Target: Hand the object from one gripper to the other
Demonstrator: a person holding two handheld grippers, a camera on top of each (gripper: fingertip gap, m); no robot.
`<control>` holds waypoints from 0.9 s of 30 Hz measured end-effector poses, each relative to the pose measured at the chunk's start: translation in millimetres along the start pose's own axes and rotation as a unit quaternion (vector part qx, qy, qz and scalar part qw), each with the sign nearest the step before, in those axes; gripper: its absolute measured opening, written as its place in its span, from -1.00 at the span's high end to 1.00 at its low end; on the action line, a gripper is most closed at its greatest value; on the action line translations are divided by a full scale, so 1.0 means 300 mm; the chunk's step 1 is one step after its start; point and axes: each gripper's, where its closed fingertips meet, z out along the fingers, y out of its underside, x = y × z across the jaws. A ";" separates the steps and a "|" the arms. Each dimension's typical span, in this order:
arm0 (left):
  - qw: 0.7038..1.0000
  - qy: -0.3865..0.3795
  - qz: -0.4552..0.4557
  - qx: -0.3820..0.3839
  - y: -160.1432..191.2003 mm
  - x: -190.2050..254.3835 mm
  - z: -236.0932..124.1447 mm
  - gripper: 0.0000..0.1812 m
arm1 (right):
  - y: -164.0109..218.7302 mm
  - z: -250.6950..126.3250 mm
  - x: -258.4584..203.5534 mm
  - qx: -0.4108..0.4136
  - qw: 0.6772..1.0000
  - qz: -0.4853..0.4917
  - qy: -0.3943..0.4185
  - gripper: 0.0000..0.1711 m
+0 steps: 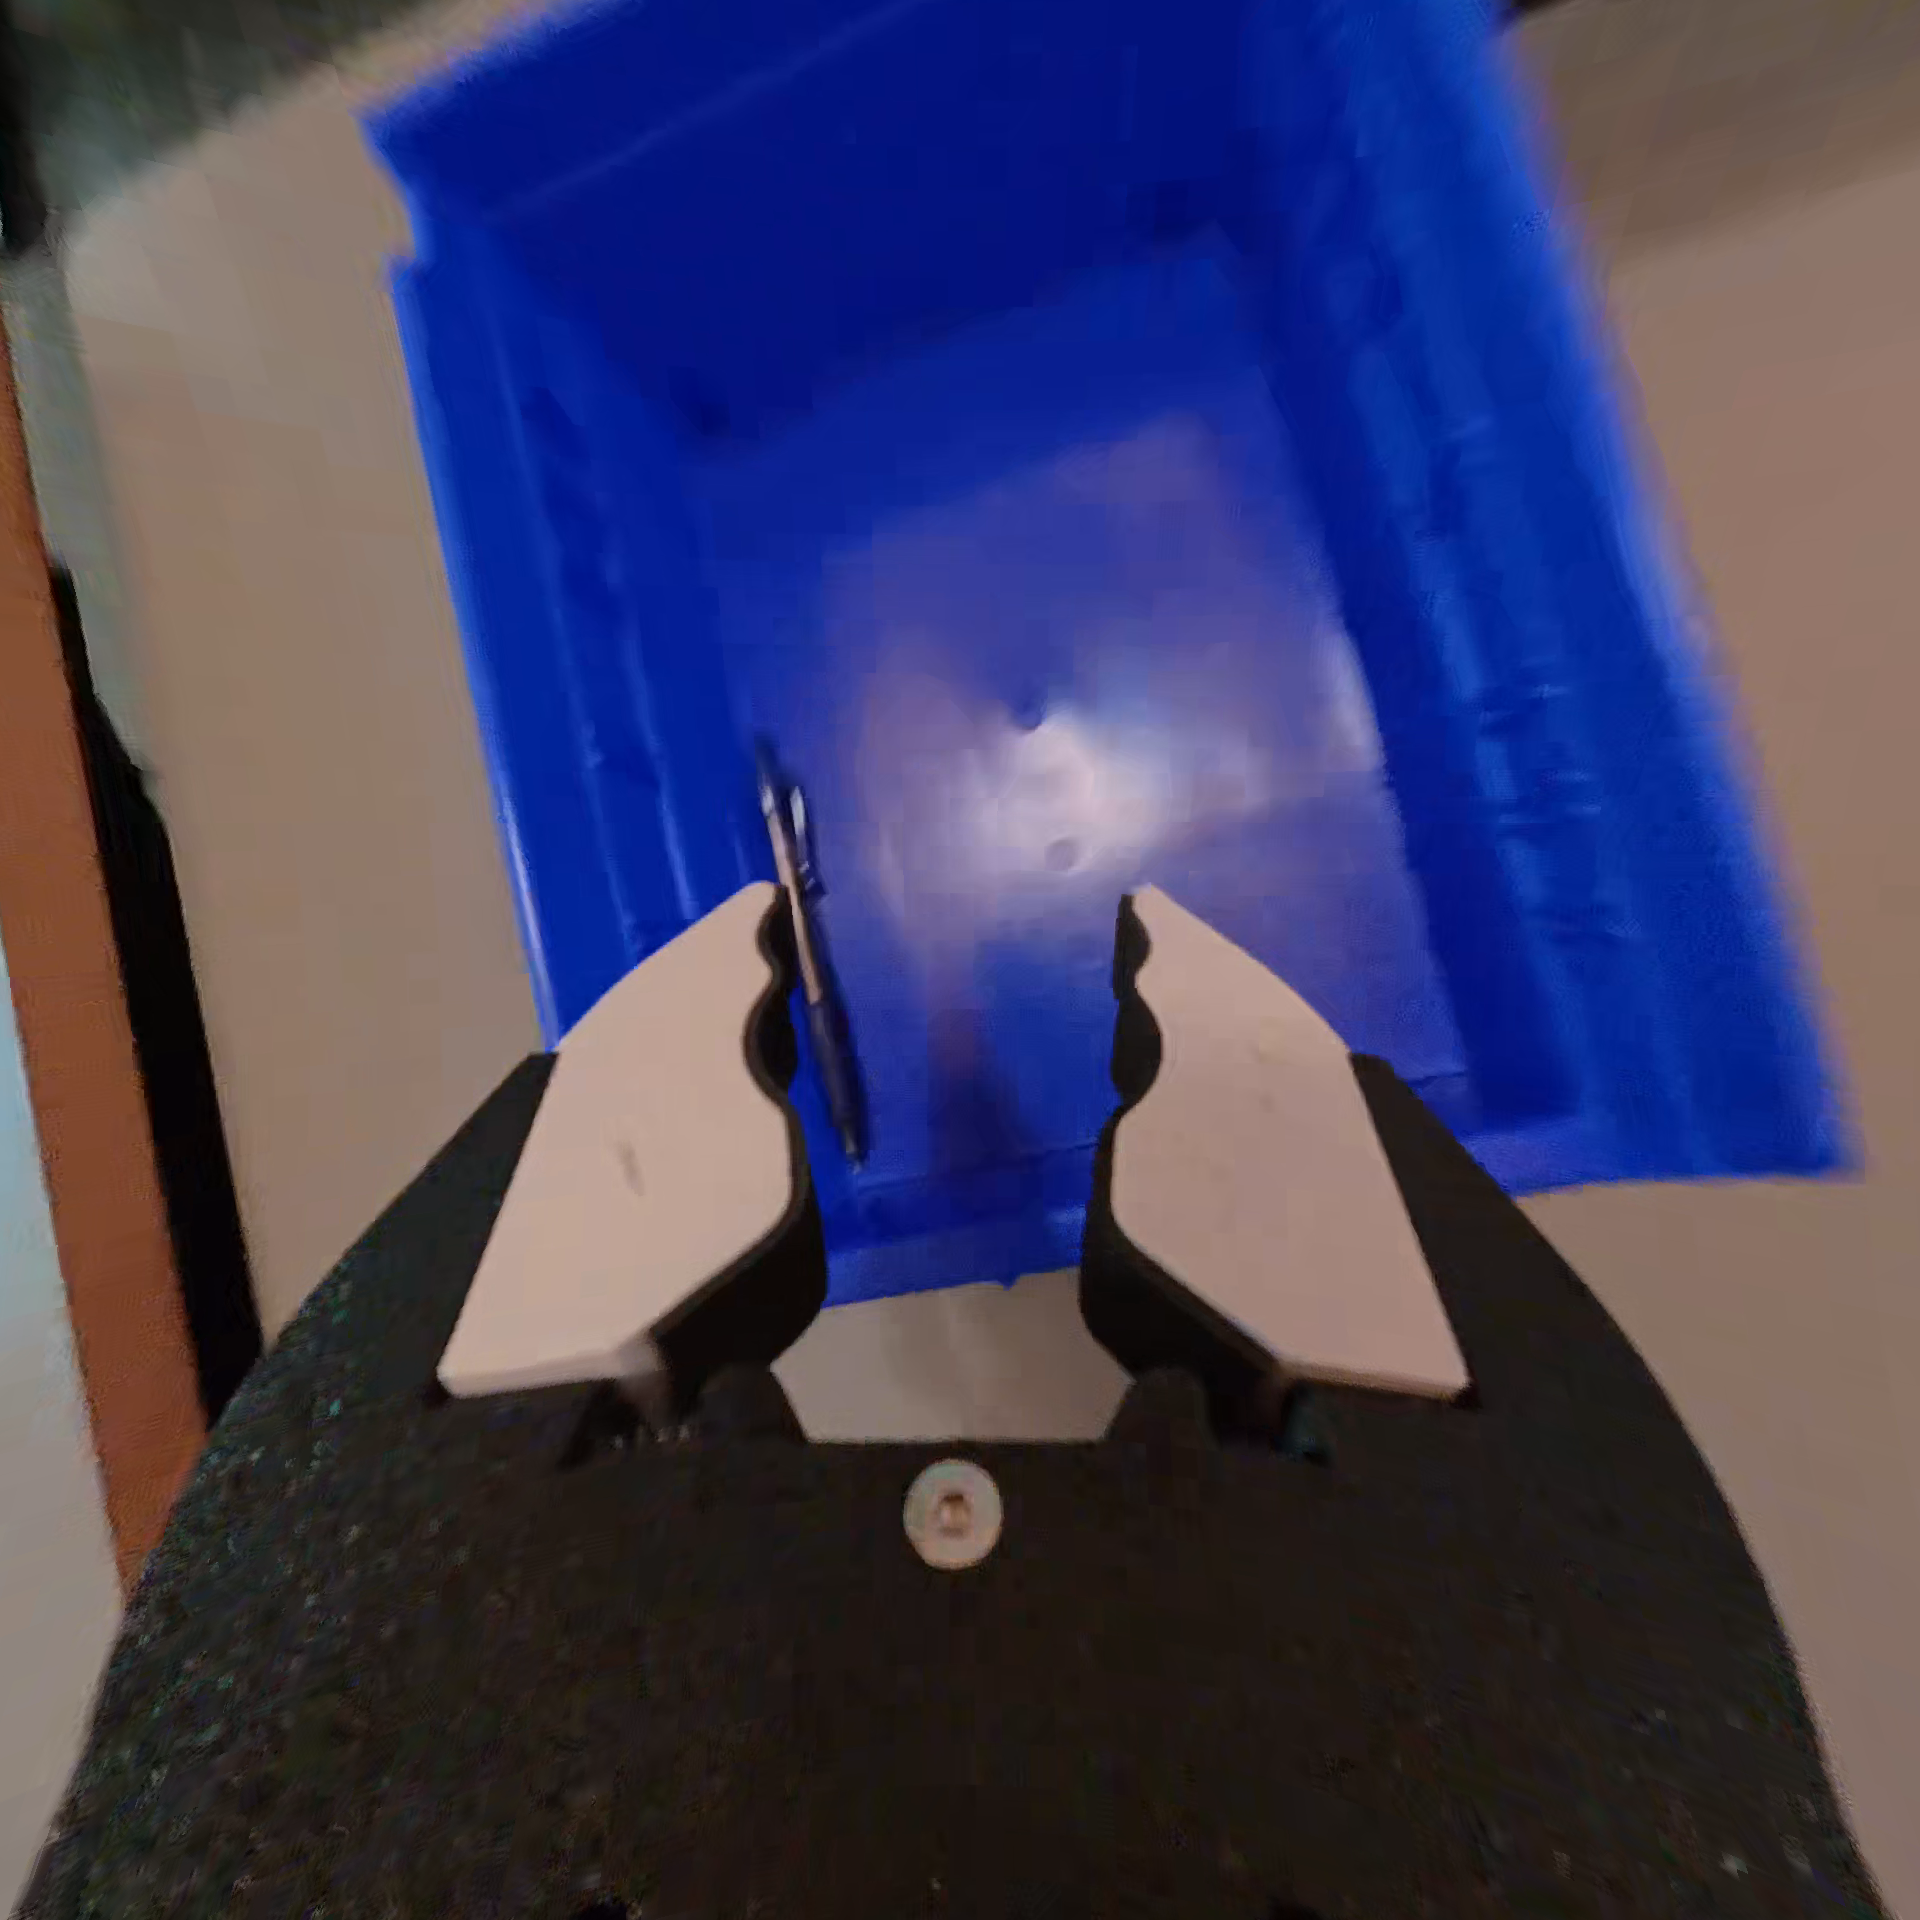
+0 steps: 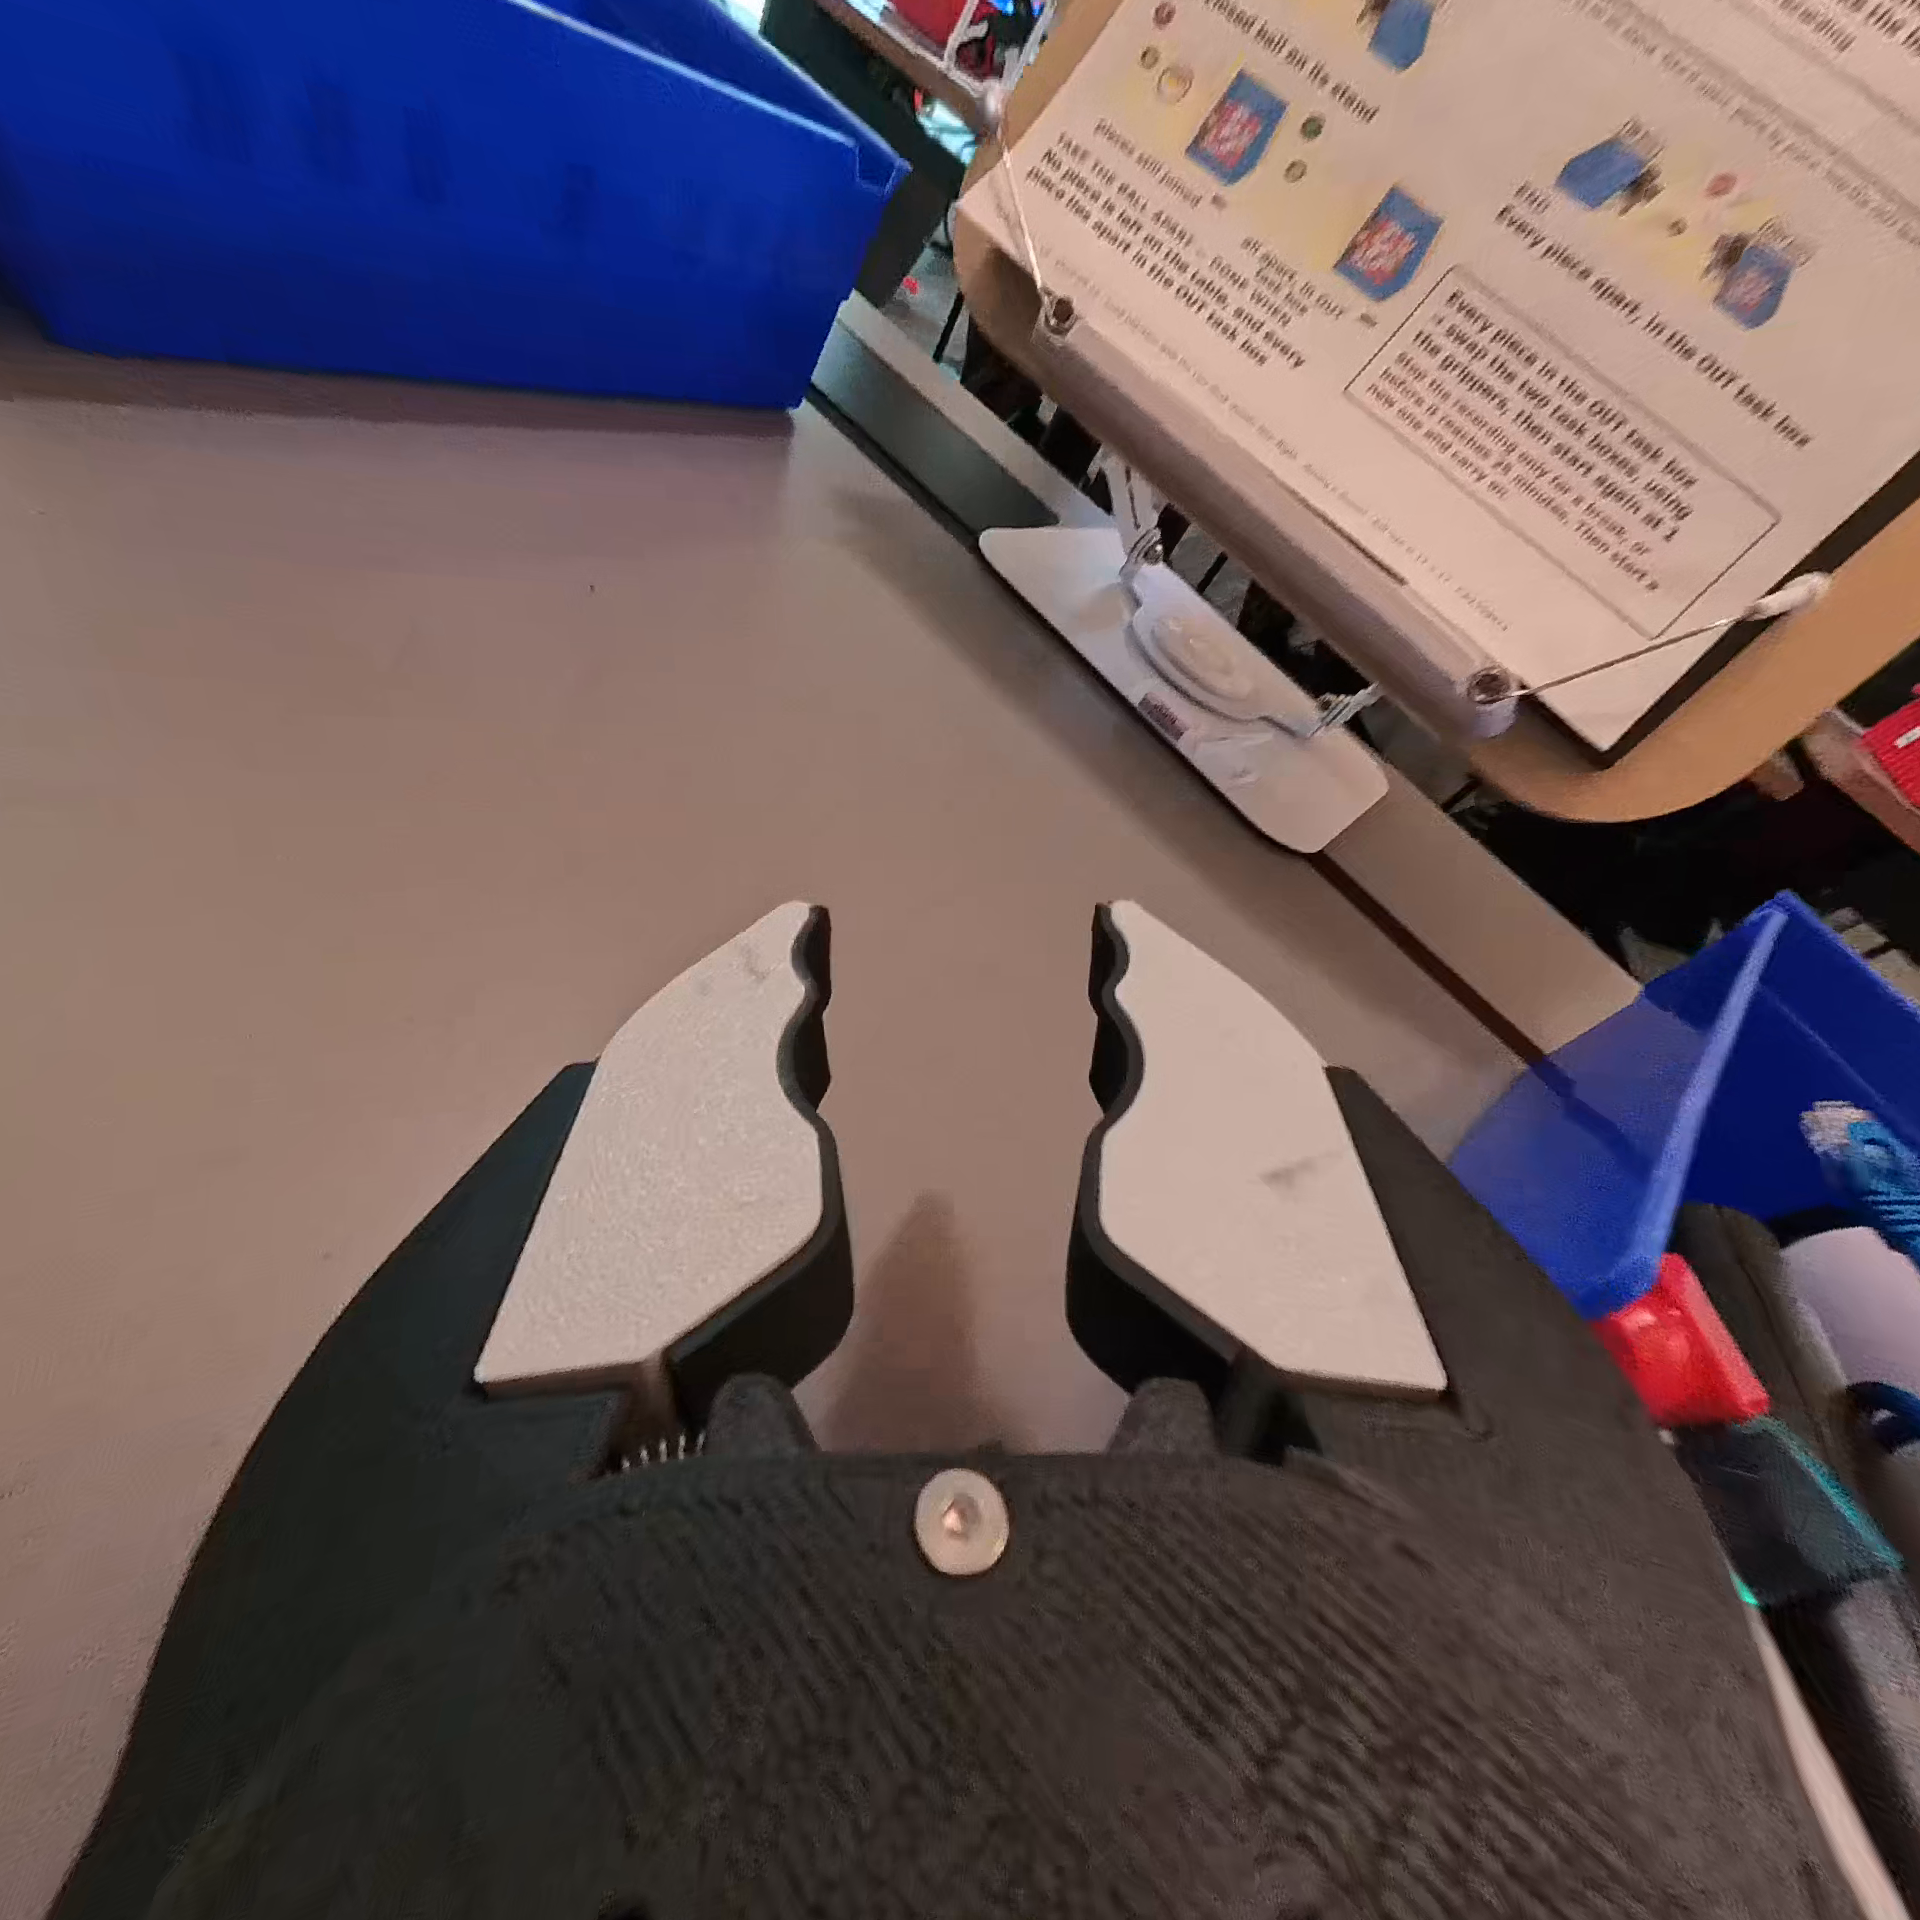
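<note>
A dark pen (image 1: pixel 808 956) lies on the floor of a blue plastic bin (image 1: pixel 1558 727), near the bin's left wall. My left gripper (image 1: pixel 951 899) is open and empty, over the bin's near end, with the pen just inside its left finger; I cannot tell if they touch. The left wrist view is blurred. My right gripper (image 2: pixel 961 914) is open and empty, low over the bare grey table (image 2: pixel 364 727). The pen does not show in the right wrist view.
A blue bin (image 2: pixel 416 208) stands at the table's far left in the right wrist view. A board with a printed sheet (image 2: pixel 1455 312) leans on a white stand (image 2: pixel 1195 665) at the table's right edge. Another blue bin (image 2: pixel 1683 1091) with items is at the right. One gripper's finger ends stand about 40 cm off the other's.
</note>
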 end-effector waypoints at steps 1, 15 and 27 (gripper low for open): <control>0.999 -0.011 -0.003 -0.041 0.024 -0.026 0.039 0.32 | 0.006 0.005 -0.003 -0.004 1.000 -0.001 -0.002 0.45; 0.954 -0.153 -0.056 -0.252 0.164 -0.146 0.208 0.41 | 0.038 0.026 -0.061 -0.039 0.996 -0.086 -0.011 0.39; 0.936 -0.142 -0.118 -0.301 0.218 -0.103 0.228 0.34 | 0.035 0.019 -0.053 -0.032 0.997 -0.074 -0.015 0.38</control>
